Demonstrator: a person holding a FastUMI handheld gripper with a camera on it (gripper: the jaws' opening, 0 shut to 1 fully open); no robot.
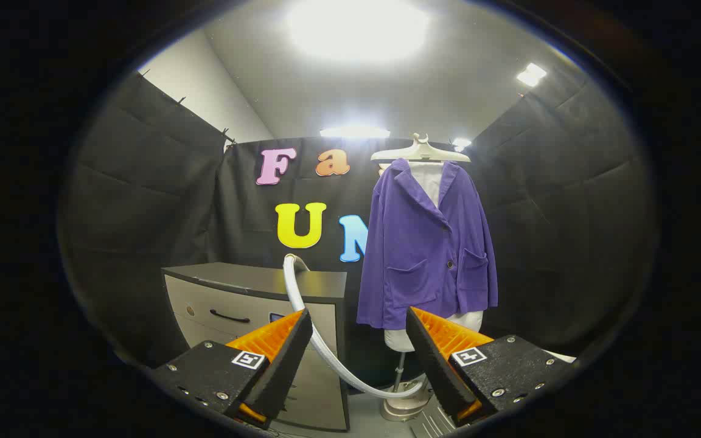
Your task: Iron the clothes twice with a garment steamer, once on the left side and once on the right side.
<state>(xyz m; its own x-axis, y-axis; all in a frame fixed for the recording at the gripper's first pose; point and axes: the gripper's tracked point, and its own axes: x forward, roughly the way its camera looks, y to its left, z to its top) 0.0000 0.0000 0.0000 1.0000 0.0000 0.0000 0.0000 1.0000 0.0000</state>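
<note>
The gripper [359, 350] sits nearest, its two fingers spread wide apart with nothing between them: released, holding nothing. It is aimed level across the booth, which suits a survey of the scene before reaching for the tool.

Beyond the fingers, the largest thing is the purple jacket [426, 243], buttoned over a white mannequin torso [429, 334] on a metal stand [402, 389]. It hangs upright from a pale hanger [420, 152] at its shoulders, so both front panels fall flat and open to a vertical pass of steam, one side and then the other.

Left of the jacket stands a grey cabinet [253, 310] with a dark top and a drawer handle; in my judgement it serves as the parking place for the steamer.

A white hose [320, 340] rises over the cabinet's top edge, curves down past the left finger and runs toward the base of the stand. Its slack loop probably lets the head travel up the garment. The steamer head itself I cannot make out clearly; a ribbed grey part lies low by the right finger.

No ironing pass has begun.
</note>
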